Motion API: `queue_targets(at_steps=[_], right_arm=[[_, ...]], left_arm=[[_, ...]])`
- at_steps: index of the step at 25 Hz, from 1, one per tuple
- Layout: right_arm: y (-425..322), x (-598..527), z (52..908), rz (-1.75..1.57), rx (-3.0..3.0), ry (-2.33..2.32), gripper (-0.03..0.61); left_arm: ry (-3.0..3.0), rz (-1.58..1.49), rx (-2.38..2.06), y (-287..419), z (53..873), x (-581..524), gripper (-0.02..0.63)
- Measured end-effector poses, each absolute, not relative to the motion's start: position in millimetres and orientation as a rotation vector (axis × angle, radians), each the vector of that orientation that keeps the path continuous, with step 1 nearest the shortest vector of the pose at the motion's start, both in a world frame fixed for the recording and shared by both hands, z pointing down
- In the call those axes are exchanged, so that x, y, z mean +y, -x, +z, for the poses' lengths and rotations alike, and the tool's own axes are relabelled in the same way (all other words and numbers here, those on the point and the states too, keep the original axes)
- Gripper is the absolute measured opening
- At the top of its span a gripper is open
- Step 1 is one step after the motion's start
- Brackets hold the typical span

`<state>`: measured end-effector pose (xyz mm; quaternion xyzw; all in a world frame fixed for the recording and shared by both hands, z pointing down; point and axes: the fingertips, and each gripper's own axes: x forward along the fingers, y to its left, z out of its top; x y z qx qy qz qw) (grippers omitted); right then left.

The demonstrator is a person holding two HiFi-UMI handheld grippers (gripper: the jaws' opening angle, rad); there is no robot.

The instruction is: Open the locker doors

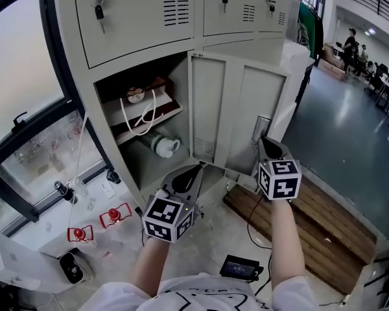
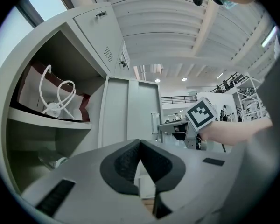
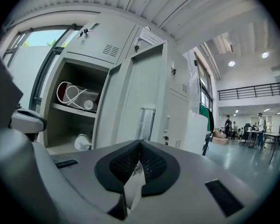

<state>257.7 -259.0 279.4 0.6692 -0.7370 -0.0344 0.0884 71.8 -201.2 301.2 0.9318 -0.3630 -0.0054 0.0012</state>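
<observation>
Right gripper view puts my right gripper [image 3: 140,144] with its jaws together, pads meeting at the tips and nothing between them. My left gripper [image 2: 140,143] is closed the same way, also empty. Ahead of the right one stands the locker door [image 3: 140,92], already swung open, its inner face and metal latch plate [image 3: 146,123] toward me. Left of it, the open compartment [image 1: 179,86] holds a bag with white cord handles [image 3: 77,94] on a shelf and a white-capped container [image 3: 82,142] lying below. The upper doors are shut, with keys [image 1: 98,10] hanging in their locks. A white label [image 3: 151,36] up there is too small to read. A wooden pallet [image 1: 318,222] lies on the floor beside the door.
</observation>
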Motion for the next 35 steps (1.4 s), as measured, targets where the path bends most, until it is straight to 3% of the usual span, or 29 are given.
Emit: queue_targets(at_steps=[7, 12, 24, 35], right_arm=[[-240.2, -252.1, 285.1, -0.096, -2.257, -1.983, 0.009], [-189.2, -241.1, 297.0, -0.116, -2.363, -1.863, 0.009], [-45.1, -229.1, 406.5, 0.077, -2.518, -1.402, 0.011], [36.7, -214.0, 486.3, 0.214, -2.542, -1.12, 0.011]], left_arm=[[-2.885, 0.0, -1.206, -50.8, 309.2, -208.8, 0.02], [-2.835, 0.035, -1.285, -28.6, 323.8, -212.4, 0.02], [-2.716, 0.114, -1.429, 34.1, 363.5, -204.7, 0.02], [-2.614, 0.188, -1.482, 83.1, 406.0, -197.6, 0.02]])
